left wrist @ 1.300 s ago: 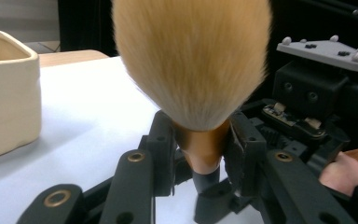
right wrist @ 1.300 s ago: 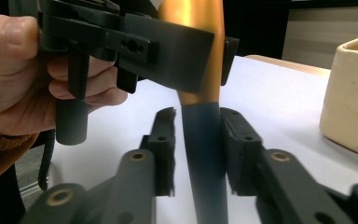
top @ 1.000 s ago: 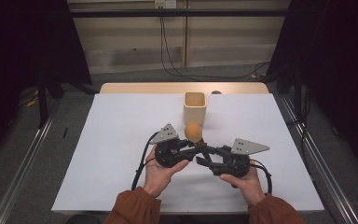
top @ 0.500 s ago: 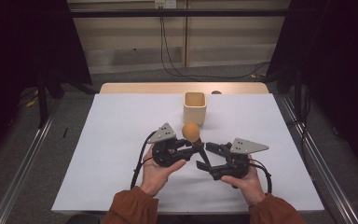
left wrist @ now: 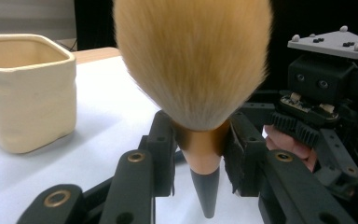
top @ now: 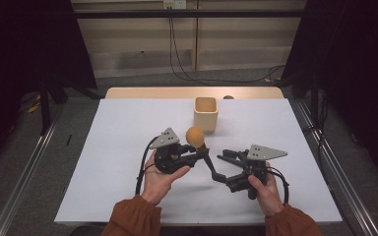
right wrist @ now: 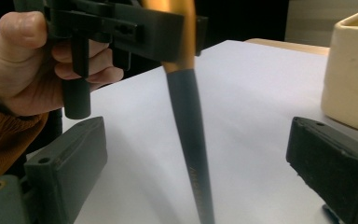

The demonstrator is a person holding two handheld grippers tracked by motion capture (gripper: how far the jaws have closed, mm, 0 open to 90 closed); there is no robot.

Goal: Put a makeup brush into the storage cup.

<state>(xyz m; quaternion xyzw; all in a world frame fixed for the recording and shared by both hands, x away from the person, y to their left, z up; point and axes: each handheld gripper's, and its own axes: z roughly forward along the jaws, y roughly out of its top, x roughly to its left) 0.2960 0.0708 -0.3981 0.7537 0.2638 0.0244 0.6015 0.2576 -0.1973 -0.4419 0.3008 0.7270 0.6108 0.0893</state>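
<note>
A makeup brush (top: 195,134) with a round orange head, gold collar and black tapered handle is held above the white table. My left gripper (top: 204,152) is shut on the gold collar (left wrist: 200,144), head up and handle pointing down toward the right gripper. My right gripper (top: 220,167) has just been opening. Its pads (right wrist: 81,144) now stand wide on either side of the handle (right wrist: 189,140) without touching it. A cream square cup (top: 206,114) stands upright just beyond the brush.
The white sheet (top: 128,128) covers the table, with a strip of bare wood (top: 187,92) at the far edge. In the left gripper view the cup (left wrist: 25,88) stands at the left. Metal rails run along both sides of the table.
The right gripper's jaws have spread apart and let go of the brush handle. The left gripper has shifted the brush slightly to the left.
</note>
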